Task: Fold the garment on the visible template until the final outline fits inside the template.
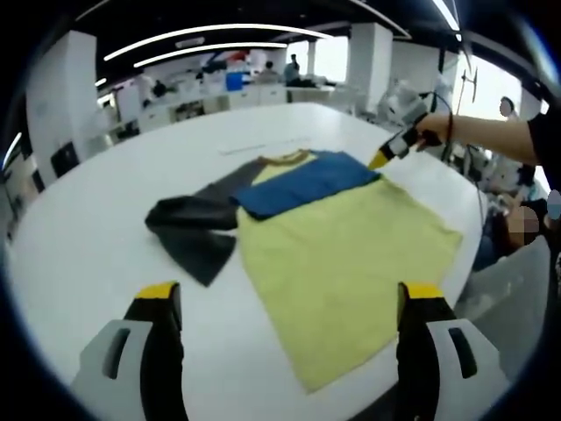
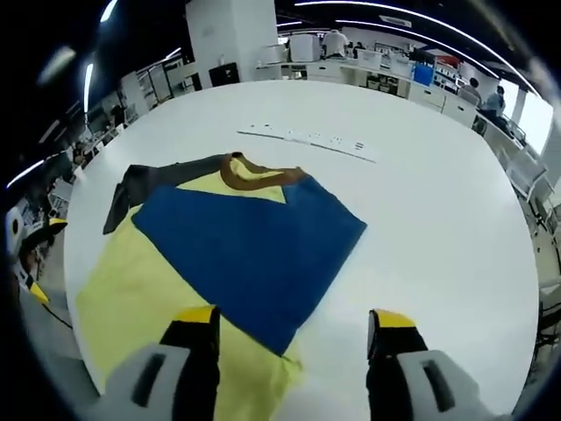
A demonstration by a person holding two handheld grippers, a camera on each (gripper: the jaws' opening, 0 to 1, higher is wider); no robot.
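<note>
A T-shirt lies flat on the white table. Its body is yellow, with a brown collar. The blue sleeve is folded across the chest, while the dark grey sleeve is crumpled out to one side. My left gripper hovers open over the table at the shirt's hem, holding nothing. My right gripper is open above the blue sleeve's lower corner, and in the left gripper view it hangs in a person's hand beside the blue fold. No template outline is plain to see.
A thin white strip with small marks lies on the table beyond the collar. The table's edge runs close along the shirt's side. People sit nearby, and desks and pillars stand in the background.
</note>
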